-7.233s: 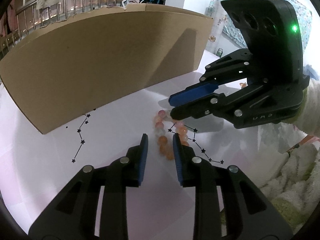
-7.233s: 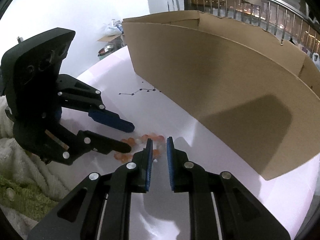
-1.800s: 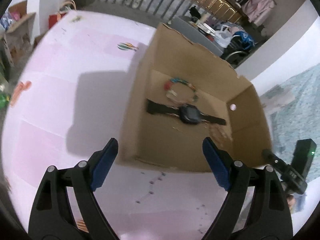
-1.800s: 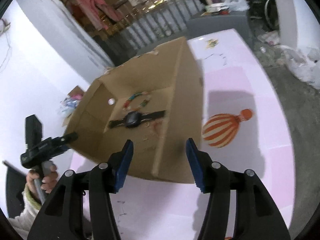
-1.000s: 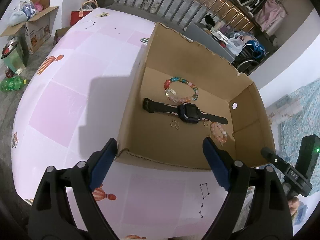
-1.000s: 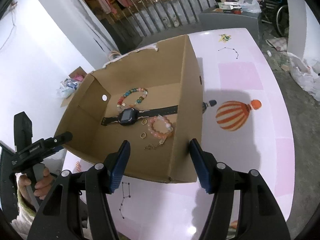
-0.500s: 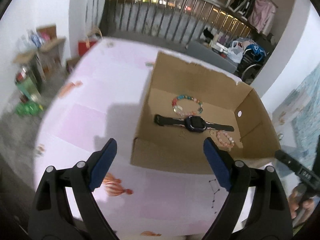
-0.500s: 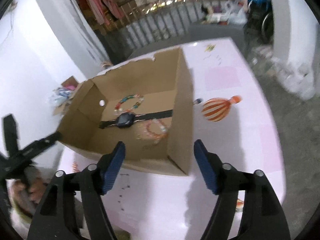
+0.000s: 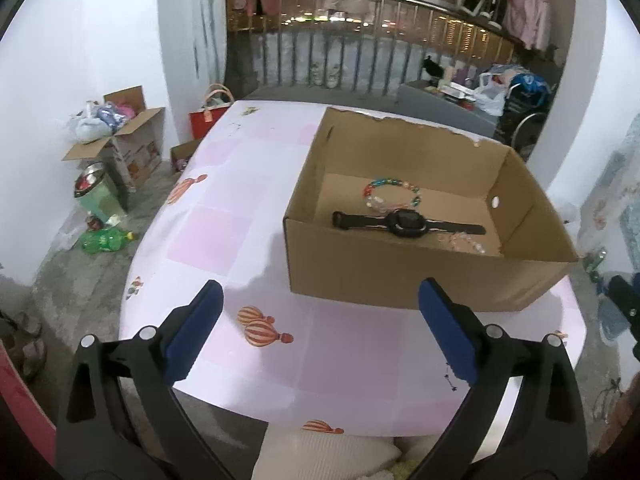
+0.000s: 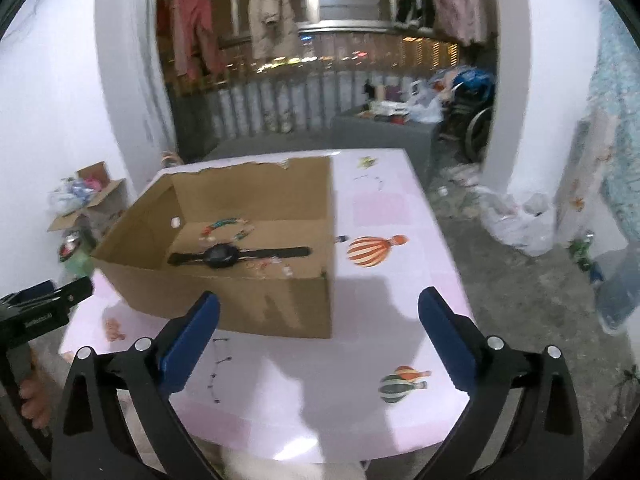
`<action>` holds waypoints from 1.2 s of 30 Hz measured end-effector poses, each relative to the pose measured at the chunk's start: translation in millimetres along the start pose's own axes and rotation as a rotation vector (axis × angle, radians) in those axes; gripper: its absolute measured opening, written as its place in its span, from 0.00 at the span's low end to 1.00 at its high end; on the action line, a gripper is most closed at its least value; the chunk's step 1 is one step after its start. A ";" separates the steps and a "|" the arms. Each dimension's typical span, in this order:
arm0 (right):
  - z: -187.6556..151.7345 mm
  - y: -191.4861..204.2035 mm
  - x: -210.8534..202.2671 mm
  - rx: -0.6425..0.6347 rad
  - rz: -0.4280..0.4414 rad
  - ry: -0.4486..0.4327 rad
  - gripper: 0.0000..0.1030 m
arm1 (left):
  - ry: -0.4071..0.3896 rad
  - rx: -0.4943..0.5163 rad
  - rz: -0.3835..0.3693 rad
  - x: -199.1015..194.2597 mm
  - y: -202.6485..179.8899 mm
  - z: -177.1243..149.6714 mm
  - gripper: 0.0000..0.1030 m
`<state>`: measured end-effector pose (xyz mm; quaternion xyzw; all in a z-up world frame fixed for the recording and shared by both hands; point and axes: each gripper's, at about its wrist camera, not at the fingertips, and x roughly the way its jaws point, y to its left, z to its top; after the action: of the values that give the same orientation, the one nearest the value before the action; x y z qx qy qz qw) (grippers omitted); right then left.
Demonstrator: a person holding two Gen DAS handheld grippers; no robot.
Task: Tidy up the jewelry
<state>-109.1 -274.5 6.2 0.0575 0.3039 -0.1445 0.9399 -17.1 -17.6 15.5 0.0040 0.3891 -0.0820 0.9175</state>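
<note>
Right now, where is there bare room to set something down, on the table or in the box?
Table: bare left of the cardboard box. Box floor: bare left of the watch; crowded around it, with the colourful bracelet behind and pink bracelet to the right.

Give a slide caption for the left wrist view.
Open left gripper above the table; cardboard box holds watch and bracelets.
</note>
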 end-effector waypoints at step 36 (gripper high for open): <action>-1.5 -2.9 16.4 0.045 -0.128 0.118 0.94 | 0.037 0.087 0.035 4.9 -10.4 3.3 0.92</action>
<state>-98.2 -280.9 -4.8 0.0677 0.3584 -0.2074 0.9077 -13.0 -28.8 14.9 0.0522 0.4021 -0.0828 0.9104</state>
